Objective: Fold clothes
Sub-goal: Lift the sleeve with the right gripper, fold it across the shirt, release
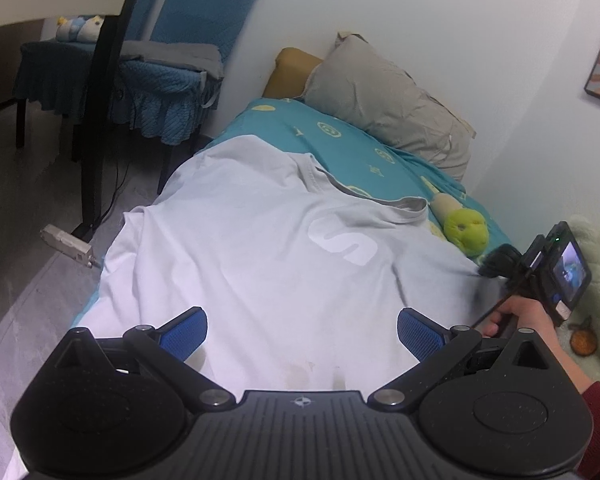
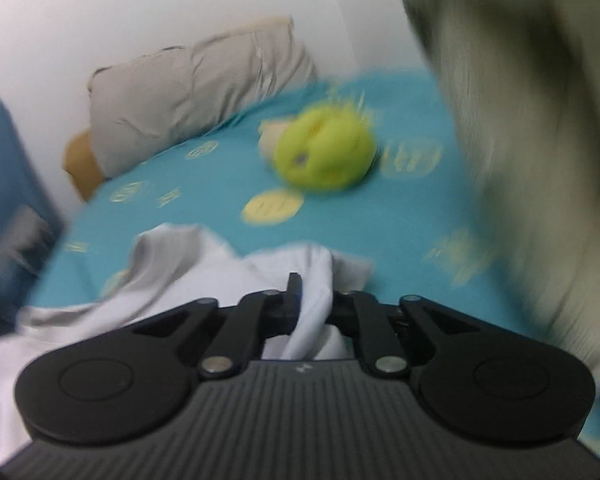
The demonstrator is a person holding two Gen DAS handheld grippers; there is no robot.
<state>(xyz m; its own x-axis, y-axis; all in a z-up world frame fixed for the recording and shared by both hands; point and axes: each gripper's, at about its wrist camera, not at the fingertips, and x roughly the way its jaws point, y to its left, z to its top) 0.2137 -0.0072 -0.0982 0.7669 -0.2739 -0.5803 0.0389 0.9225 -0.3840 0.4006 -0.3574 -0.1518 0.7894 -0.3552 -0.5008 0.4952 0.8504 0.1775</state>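
pale grey T-shirt (image 1: 240, 248), teal yellow-patterned sheet (image 1: 340, 136), lime-green plush (image 2: 324, 156)

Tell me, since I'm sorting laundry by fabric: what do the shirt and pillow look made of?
Shirt: likely thin cotton jersey, matte pale grey; it drapes in soft folds and has a ribbed collar. Pillow: its beige cover looks like woven cotton, matte with crisp creases.

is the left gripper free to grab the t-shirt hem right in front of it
Probably yes: the left gripper is open over the white t-shirt with nothing between; the right gripper grips its far edge.
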